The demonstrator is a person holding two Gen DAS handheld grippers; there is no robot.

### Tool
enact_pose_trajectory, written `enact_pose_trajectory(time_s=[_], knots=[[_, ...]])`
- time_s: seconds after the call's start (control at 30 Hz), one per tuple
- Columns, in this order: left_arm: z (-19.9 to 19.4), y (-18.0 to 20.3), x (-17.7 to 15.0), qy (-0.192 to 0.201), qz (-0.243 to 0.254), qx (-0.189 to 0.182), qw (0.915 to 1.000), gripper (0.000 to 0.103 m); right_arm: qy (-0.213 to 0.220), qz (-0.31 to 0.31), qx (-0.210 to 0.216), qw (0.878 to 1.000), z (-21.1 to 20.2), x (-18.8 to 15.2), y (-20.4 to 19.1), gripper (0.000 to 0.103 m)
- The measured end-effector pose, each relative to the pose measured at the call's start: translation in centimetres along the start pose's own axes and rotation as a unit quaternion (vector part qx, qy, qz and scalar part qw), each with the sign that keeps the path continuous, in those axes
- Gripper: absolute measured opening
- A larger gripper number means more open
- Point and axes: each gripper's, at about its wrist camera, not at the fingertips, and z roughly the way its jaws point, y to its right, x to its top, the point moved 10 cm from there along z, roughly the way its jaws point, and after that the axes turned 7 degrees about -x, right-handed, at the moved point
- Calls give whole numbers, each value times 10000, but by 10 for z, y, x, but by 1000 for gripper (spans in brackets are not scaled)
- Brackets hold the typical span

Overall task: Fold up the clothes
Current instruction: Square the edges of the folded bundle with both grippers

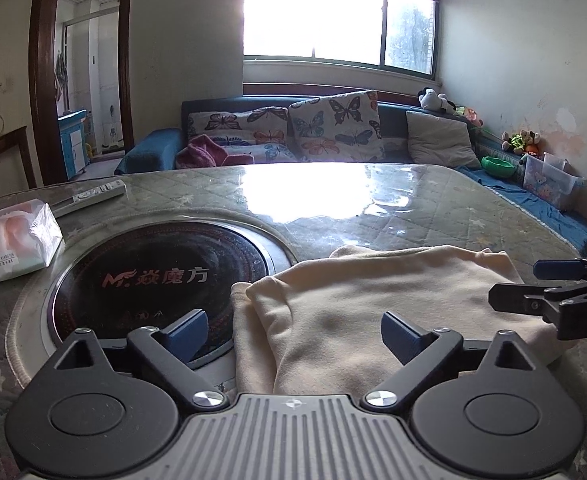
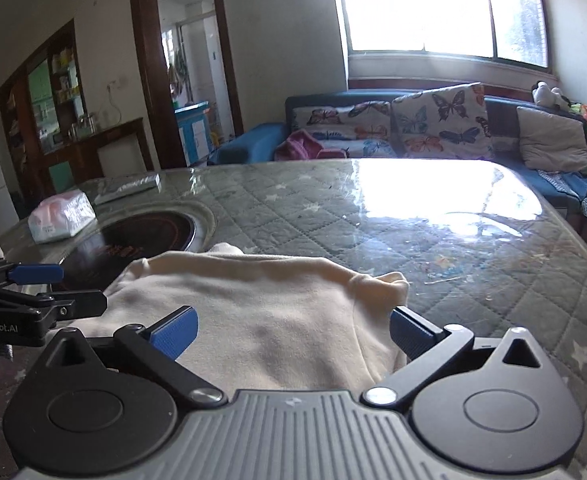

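A cream-coloured garment (image 1: 373, 304) lies folded over on the table, its left edge overlapping the round black cooktop. My left gripper (image 1: 293, 336) is open above the garment's near left part, blue pads wide apart, holding nothing. In the right wrist view the same cream garment (image 2: 261, 308) fills the space ahead, and my right gripper (image 2: 293, 332) is open over its near edge, the right pad beside the bunched corner. Each gripper shows in the other's view: the right gripper (image 1: 533, 284) at the far right, the left gripper (image 2: 53, 288) at the far left.
The table (image 1: 413, 208) has a quilted grey cover under glossy plastic. A round black cooktop (image 1: 161, 280) is set into it. A tissue pack (image 1: 13, 240) and a remote (image 1: 93, 196) lie at the left. A blue sofa with butterfly cushions (image 1: 333, 128) stands behind.
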Motion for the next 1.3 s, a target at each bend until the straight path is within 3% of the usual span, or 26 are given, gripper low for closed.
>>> enact_pose_trajectory(time_s=[0.3,0.77,1.3], knots=[[-10,3,-2,59,70,102,9999,103,454,107,-217,9987,-24,-2,4,103],[-28,5,-12,84,45,210,9997,103,352,309,-175,9988,-41,-19,-4,103],[-45,16,-26,-18,77,74,9999,103,242,70,-368,9990,-53,-38,-18,103]])
